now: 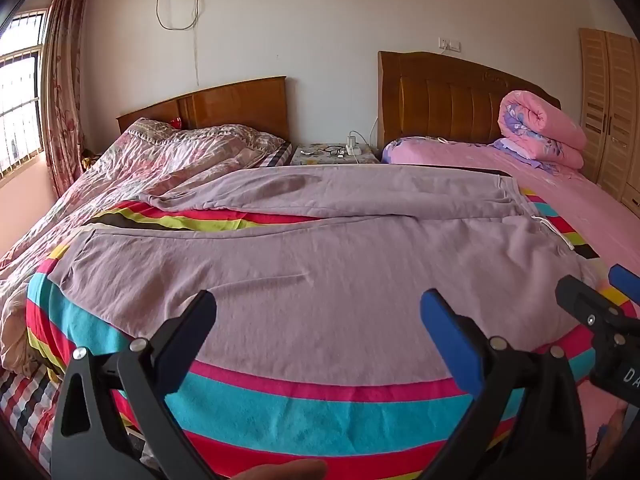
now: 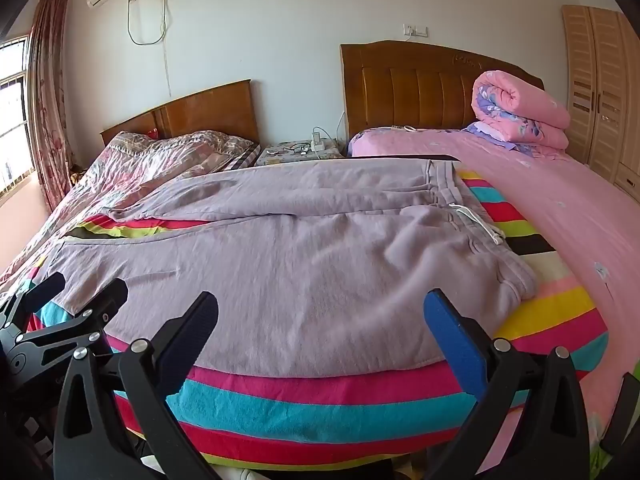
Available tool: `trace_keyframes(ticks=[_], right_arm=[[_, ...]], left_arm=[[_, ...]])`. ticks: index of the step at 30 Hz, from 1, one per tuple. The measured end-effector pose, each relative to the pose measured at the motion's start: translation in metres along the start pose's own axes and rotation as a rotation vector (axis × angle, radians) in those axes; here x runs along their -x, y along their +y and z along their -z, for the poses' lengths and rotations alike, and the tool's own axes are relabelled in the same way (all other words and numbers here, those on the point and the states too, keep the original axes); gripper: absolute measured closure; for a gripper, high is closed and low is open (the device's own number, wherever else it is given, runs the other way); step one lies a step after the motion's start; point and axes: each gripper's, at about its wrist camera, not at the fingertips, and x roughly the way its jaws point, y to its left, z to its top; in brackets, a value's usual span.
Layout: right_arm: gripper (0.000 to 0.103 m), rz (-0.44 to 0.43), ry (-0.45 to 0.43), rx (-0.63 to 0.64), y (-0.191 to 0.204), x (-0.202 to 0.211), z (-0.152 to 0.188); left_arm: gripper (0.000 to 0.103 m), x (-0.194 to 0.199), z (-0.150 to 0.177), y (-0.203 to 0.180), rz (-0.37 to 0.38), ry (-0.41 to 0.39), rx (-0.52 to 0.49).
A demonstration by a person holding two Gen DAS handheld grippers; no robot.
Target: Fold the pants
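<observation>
Mauve sweatpants lie spread flat on a striped blanket, waistband with white drawstring at the right, legs running left. They also show in the right wrist view. My left gripper is open and empty, hovering over the near leg's front edge. My right gripper is open and empty above the near edge, closer to the waistband. Each gripper shows in the other's view: the right one, the left one.
The striped blanket spans two beds with wooden headboards. A floral quilt lies at the left, a rolled pink duvet at the back right. A nightstand stands between the beds, a wardrobe at the far right.
</observation>
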Motion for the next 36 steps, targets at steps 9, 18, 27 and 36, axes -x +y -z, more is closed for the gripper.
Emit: trace_keyframes(ticks=[9,18,27,36], right_arm=[[0.004,0.001,0.004,-0.001,0.0,-0.0008,0.0003],[0.004,-0.001,0.007,-0.003,-0.0011,-0.0024,0.0007],[0.004,-0.001,0.01,-0.005,-0.0017,-0.0033,0.0008],[0.004,-0.002,0.013,-0.008,-0.0017,-0.0039,0.0008]], left_arm=[[0.001,-0.0043,0.0027,0.0084,0.001,0.004,0.002],[0.001,-0.0039,0.0028,0.0051,-0.002,0.006,-0.002],[0.001,-0.0012,0.0056,0.0033,-0.001,0.009,-0.002],[0.001,-0.0021,0.0049,0.0035,0.0,0.012,-0.002]])
